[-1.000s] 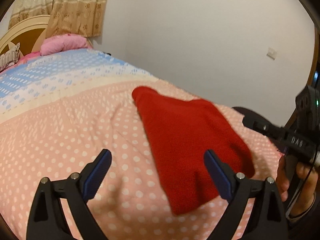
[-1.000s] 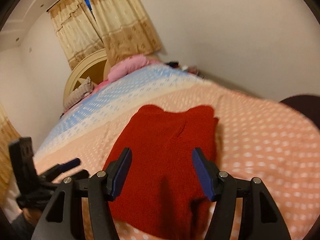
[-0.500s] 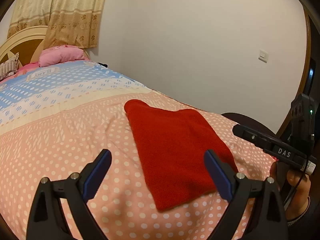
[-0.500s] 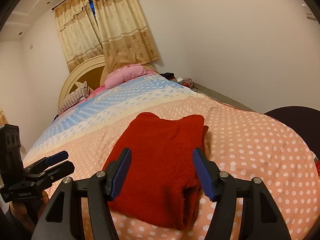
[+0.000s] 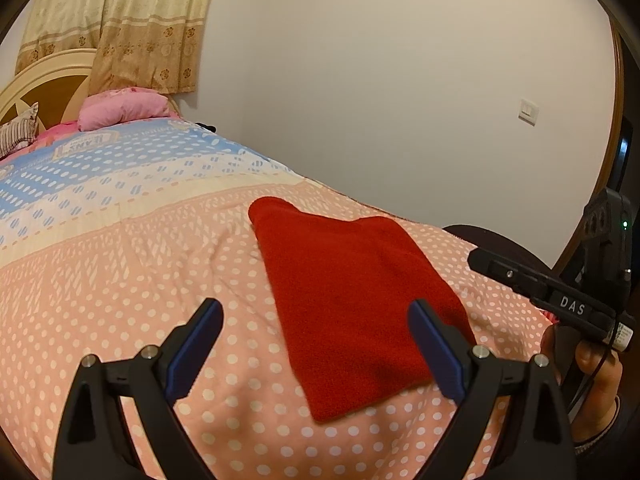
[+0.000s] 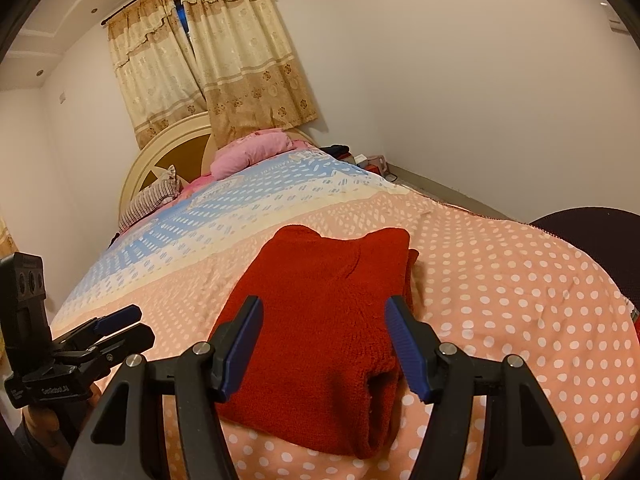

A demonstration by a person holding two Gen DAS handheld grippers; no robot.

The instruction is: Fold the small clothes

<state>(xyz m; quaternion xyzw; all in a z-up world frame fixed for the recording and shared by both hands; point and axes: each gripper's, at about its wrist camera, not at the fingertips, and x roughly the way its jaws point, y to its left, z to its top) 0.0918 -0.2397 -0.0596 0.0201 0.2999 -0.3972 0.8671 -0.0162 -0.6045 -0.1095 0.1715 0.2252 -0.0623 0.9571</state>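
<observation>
Both grippers backed off, one folded red garment, fingers apart, empty

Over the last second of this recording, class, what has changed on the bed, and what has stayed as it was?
Little changed. Both cameras drew back and steadied, so the red garment now looks sharper and farther off; it was not taken hold of or let go. It stays folded flat on the dotted bedspread. The left gripper and the right gripper stay open and empty, above the bed.
</observation>
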